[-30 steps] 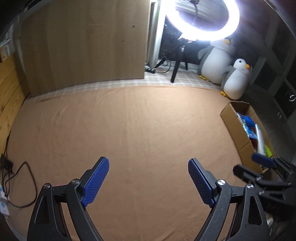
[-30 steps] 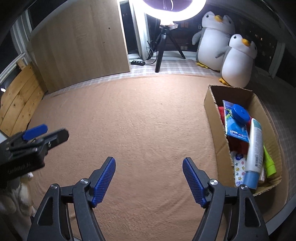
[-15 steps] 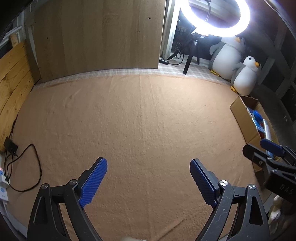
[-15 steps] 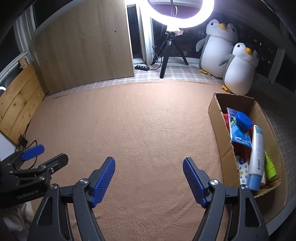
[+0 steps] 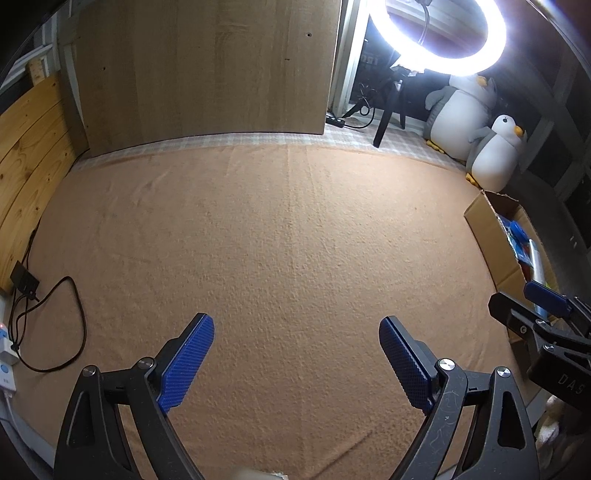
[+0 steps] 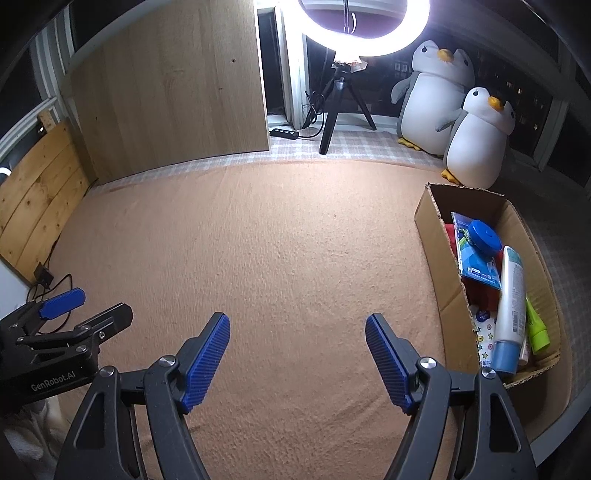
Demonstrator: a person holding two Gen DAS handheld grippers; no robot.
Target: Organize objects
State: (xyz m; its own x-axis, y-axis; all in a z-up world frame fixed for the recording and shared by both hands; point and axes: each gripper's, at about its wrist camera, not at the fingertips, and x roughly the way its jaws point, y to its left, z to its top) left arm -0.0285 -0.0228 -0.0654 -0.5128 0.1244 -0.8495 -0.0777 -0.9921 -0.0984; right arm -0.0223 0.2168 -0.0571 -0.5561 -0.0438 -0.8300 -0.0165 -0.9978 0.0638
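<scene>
With both the left gripper (image 5: 295,354) and the right gripper (image 6: 295,352) spread wide and empty, and the objects packed in the cardboard box (image 6: 428,221) at frame right, we judge sorting complete and hold clear of it.

The scene is lit by one ring light (image 6: 364,27), blown out to white glare. Corners are darkened, edges are bent by fisheye distortion, and the blanket (image 5: 280,236) is rendered sharply.

Both grippers higher, farther back.
</scene>
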